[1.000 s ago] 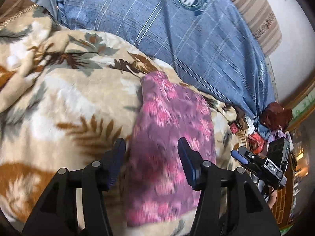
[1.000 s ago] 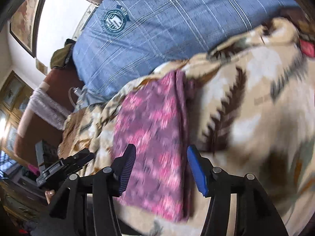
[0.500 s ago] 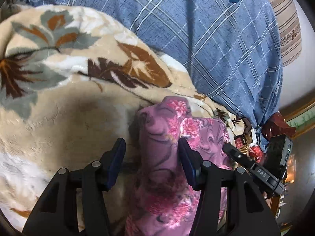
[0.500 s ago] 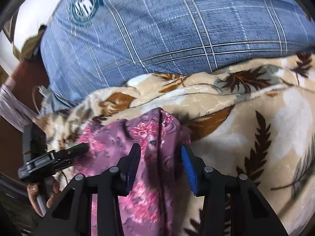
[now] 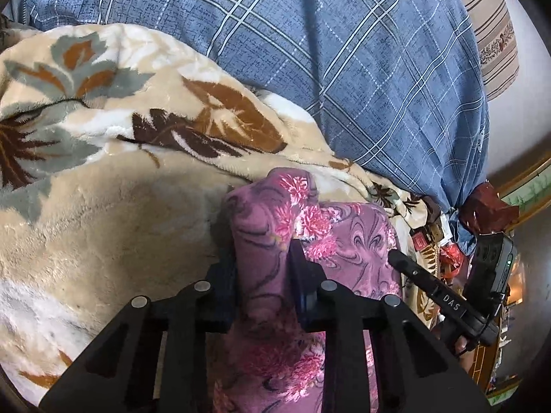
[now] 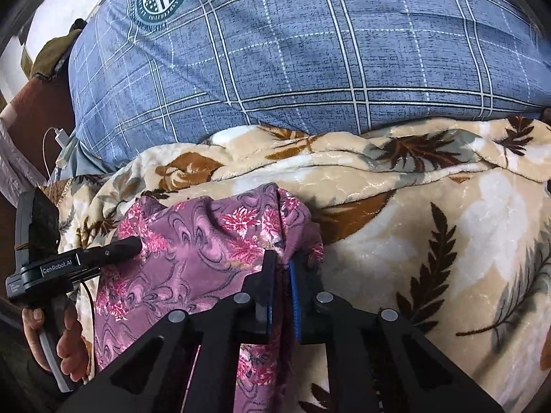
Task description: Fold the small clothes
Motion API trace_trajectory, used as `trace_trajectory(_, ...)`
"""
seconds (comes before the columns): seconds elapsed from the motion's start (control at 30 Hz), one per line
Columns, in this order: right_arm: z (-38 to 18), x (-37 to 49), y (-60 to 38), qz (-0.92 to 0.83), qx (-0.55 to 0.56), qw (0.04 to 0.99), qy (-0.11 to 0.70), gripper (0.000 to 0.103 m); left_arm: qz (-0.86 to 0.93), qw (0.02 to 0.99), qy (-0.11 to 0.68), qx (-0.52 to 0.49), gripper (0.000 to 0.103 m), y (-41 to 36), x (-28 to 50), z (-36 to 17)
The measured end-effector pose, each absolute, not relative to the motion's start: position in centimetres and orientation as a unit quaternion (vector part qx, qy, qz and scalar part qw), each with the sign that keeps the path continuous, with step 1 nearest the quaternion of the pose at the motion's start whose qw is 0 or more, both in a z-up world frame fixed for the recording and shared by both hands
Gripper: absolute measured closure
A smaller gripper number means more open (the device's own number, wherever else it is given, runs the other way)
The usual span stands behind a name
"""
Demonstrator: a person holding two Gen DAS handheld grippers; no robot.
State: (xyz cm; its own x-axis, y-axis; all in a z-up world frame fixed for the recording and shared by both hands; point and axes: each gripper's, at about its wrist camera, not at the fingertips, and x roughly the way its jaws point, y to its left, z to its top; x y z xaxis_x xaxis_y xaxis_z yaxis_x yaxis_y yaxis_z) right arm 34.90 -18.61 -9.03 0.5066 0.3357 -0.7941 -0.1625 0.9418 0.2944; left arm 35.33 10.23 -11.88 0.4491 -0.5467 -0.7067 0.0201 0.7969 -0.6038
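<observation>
A purple garment with pink flowers (image 5: 344, 227) lies on a beige leaf-patterned blanket (image 5: 103, 223). My left gripper (image 5: 262, 251) has a raised fold at the garment's far left corner between its jaws; they are closing and the pads press on the cloth. In the right wrist view my right gripper (image 6: 283, 258) is shut on a bunched fold at the far right corner of the garment (image 6: 193, 241). Each gripper appears in the other's view: the right gripper (image 5: 396, 256) and the left gripper (image 6: 127, 246). The cloth between the two grips sags in soft wrinkles.
A large blue plaid pillow (image 5: 344, 69) lies just behind the blanket. A striped cushion (image 5: 489, 17) leans at the far right. A person's hand (image 6: 69, 344) holds the left gripper's handle. A white charger cable (image 6: 60, 137) lies at the left by dark furniture.
Both grippers moved forward along the garment to its far edge, then their jaws closed on folds of the cloth, the right narrowly, the left around a thicker bunch.
</observation>
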Motion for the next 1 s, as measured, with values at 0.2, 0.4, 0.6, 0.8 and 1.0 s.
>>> trace_trajectory(0.2, -9.3, 34.9, -18.3, 0.137, 0.083, 0.864, 0.477, 0.096, -0.17, 0.814, 0.494, -0.254, 0.079, 10.0, 35.1, -11.8)
trace_trajectory(0.4, -9.6, 35.0, -18.5, 0.135, 0.091, 0.86, 0.484, 0.096, -0.169, 0.818, 0.492, -0.246, 0.079, 9.9, 35.0, -11.6)
trace_trajectory(0.6, -9.9, 35.0, -18.5, 0.132, 0.094, 0.857, 0.489, 0.096, -0.168, 0.818, 0.492, -0.244, 0.079, 9.9, 35.0, -11.6)
trace_trajectory(0.8, -11.2, 35.4, -19.2, 0.147, 0.126, 0.838, 0.51, 0.096, -0.158, 0.823, 0.496, -0.229, 0.071, 9.5, 35.1, -11.7)
trace_trajectory(1.0, -7.8, 32.5, -20.3, 0.18, 0.187, 0.832, 0.491, 0.061, -0.141, 0.848, 0.474, -0.188, 0.047, 9.8, 31.6, -7.9)
